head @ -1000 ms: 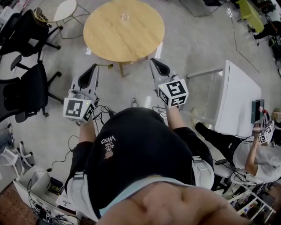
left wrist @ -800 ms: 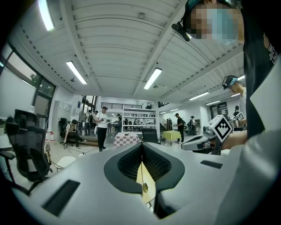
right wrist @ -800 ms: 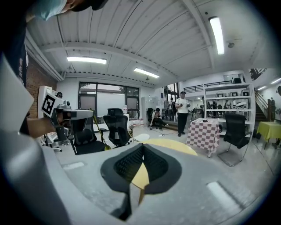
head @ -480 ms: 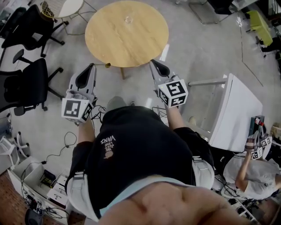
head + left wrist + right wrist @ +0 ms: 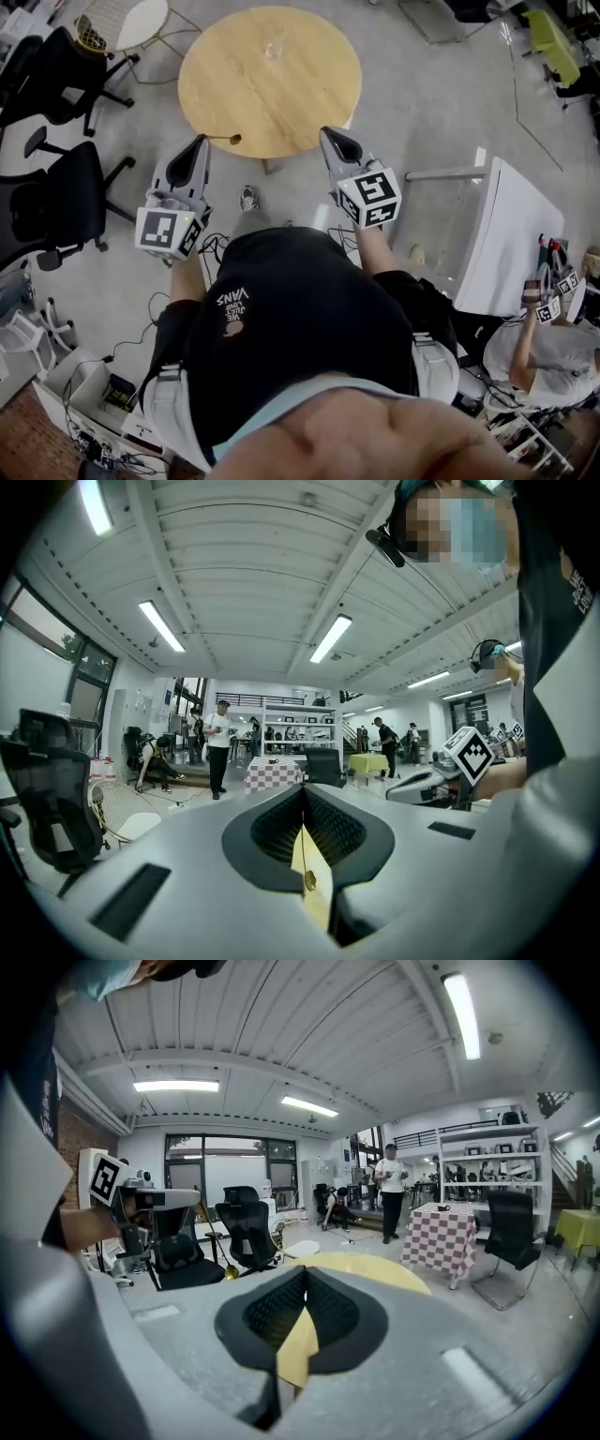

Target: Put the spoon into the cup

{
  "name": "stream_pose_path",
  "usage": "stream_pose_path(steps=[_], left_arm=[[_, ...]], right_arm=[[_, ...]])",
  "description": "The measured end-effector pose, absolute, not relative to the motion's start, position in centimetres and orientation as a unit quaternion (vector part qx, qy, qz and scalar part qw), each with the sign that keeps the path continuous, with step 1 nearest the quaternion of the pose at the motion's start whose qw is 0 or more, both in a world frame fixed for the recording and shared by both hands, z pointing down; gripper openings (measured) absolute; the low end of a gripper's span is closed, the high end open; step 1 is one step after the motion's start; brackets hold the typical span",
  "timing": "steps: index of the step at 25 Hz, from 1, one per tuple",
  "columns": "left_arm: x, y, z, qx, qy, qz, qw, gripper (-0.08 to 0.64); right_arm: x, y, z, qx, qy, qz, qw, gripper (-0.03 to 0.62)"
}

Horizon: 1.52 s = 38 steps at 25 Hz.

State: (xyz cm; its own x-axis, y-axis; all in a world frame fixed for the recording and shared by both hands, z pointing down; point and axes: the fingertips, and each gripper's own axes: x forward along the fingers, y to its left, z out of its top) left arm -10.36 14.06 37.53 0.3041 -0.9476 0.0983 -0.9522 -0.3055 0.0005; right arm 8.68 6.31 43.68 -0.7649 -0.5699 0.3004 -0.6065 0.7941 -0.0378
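Plainly, the left tongs [image 5: 200, 142] clench a spoon [image 5: 223, 139] by the tabletop's [image 5: 300, 103] near edge. The right tongs [image 5: 331, 136] are clenched empty, and the cup [image 5: 273, 47] stands near the far edge.

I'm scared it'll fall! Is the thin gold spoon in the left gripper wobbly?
Probably light: the thin gold spoon is a slim stem with a small bowl. It may swivel or slip, since the left gripper pinches only the handle's end and the rest sticks out sideways. It looks like stiff metal, so likely no flopping.
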Motion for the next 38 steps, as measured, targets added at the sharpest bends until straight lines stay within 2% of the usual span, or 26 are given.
stream_pose_path(steps=[31, 38], left_arm=[[-21.6, 2.8, 37.7, 0.888, -0.458, 0.031, 0.029, 0.014], [-21.4, 1.2, 38.2, 0.892, -0.45, 0.032, 0.034, 0.012]], right_arm=[[-1.9, 0.2, 43.0, 0.446, -0.881, 0.082, 0.132, -0.002], [-1.8, -1.0, 43.7, 0.45, -0.878, 0.089, 0.135, -0.002]])
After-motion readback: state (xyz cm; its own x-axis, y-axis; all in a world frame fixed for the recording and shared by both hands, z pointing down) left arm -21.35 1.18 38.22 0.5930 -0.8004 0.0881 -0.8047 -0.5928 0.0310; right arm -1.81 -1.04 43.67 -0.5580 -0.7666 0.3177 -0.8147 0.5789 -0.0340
